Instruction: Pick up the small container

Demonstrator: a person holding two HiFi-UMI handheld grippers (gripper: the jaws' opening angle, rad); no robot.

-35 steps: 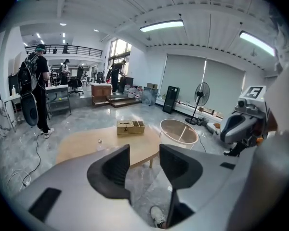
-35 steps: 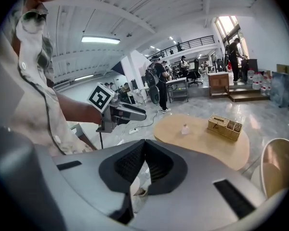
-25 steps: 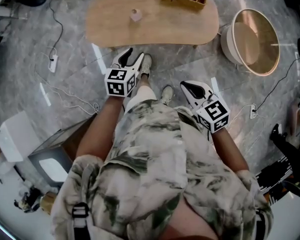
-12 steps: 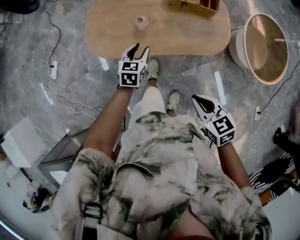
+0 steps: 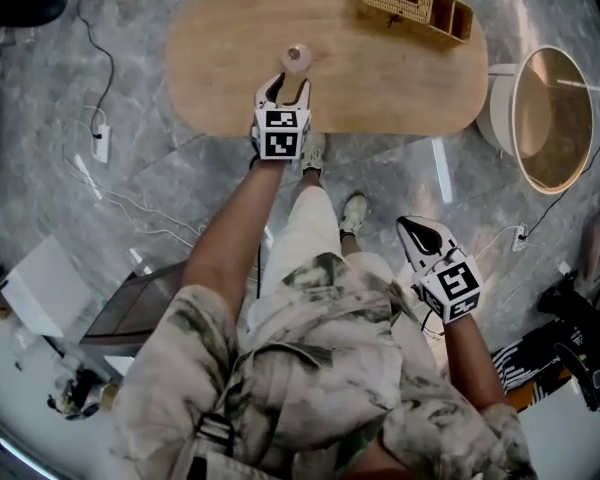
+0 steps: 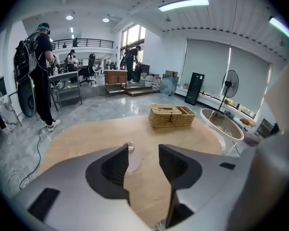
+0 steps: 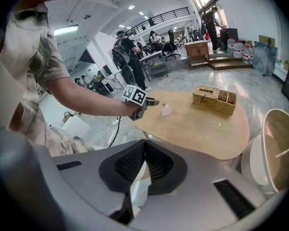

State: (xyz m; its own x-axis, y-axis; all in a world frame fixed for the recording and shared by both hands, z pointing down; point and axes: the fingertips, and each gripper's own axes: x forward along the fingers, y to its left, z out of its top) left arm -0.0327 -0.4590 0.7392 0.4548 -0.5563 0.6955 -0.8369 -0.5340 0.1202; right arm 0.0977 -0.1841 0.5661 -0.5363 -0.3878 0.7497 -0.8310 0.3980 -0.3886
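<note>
Left tongs (image 5: 286,84) are seen opening, empty, just short of the small pale round container (image 5: 296,57) on the oval wooden bench (image 5: 380,78). Right tongs (image 5: 408,224) are closed, nothing held.

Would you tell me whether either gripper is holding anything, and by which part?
Nothing is held. The left gripper, jaws opening with nothing between them, sits short of the small container; the right gripper is shut and empty.

Left arm (image 5: 235,238) stretched forward; left claw (image 5: 285,88) out front, jaws apart and opening, nothing between them. Right arm (image 5: 467,353) tucked at side; right claw (image 5: 412,226) low, jaws pressed together, empty.
</note>
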